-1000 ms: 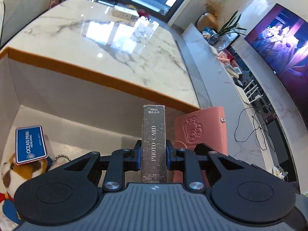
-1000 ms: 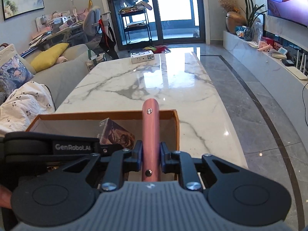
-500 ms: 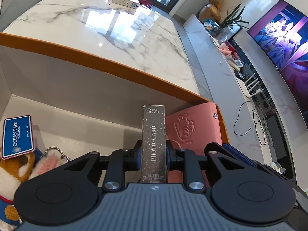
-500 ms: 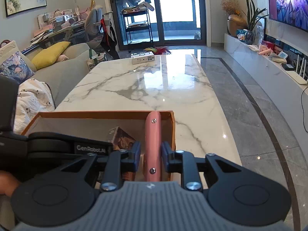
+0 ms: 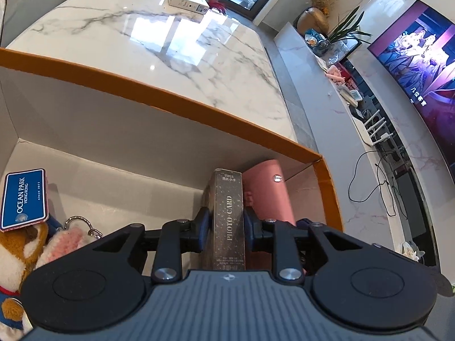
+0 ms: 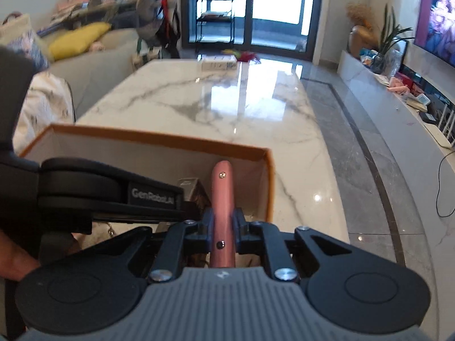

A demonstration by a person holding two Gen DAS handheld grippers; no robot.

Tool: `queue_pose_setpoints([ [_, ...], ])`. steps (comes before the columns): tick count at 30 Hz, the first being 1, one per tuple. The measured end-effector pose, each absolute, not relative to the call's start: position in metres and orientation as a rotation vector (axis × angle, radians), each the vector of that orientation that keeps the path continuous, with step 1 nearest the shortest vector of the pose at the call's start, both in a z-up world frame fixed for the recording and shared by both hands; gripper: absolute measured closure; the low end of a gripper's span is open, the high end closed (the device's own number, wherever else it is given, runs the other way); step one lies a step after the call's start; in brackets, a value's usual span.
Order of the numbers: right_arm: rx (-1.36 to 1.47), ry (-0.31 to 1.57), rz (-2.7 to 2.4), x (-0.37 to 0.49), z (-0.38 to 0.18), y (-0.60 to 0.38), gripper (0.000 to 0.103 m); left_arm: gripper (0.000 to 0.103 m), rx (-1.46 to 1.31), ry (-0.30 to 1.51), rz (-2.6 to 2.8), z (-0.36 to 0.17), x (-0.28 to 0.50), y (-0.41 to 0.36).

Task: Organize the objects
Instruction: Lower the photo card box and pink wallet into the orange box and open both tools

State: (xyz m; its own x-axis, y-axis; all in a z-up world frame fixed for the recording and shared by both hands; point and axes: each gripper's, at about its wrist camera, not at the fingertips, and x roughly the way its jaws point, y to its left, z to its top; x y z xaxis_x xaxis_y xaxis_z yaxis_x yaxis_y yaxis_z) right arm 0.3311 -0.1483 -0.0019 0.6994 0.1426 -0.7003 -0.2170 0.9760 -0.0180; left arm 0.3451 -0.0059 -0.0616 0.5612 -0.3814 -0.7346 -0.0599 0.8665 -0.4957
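My left gripper (image 5: 226, 227) is shut on a dark glittery "PHOTO CARD" box (image 5: 229, 218), held upright inside the orange-rimmed cardboard box (image 5: 170, 99), near its right end. My right gripper (image 6: 223, 227) is shut on a pink snap-button booklet (image 6: 223, 196), held on edge inside the same box (image 6: 159, 139), against its right wall. In the left wrist view the pink booklet (image 5: 270, 193) stands just right of the card box. The left gripper's body (image 6: 108, 196) shows in the right wrist view, beside the card box (image 6: 193, 190).
A plush dog (image 5: 20, 253) with a blue "OCEAN PARK" tag (image 5: 24, 199) and a key ring (image 5: 76, 224) lies at the box's left end. The box stands on a marble table (image 5: 170, 45) with a white carton (image 5: 187, 1) at its far end. Floor lies to the right.
Both grippers have gone down into the box with their loads. The card box and pink booklet now sit lower, close together at the right end.
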Motion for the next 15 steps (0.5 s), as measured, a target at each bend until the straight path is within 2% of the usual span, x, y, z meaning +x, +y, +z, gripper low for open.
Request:
queue_pose_setpoints([
  [15, 0.162, 0.785, 0.248, 0.315, 0.013, -0.188, 0.089, 0.072, -0.488, 1.071, -0.201, -0.070, 0.351, -0.006],
])
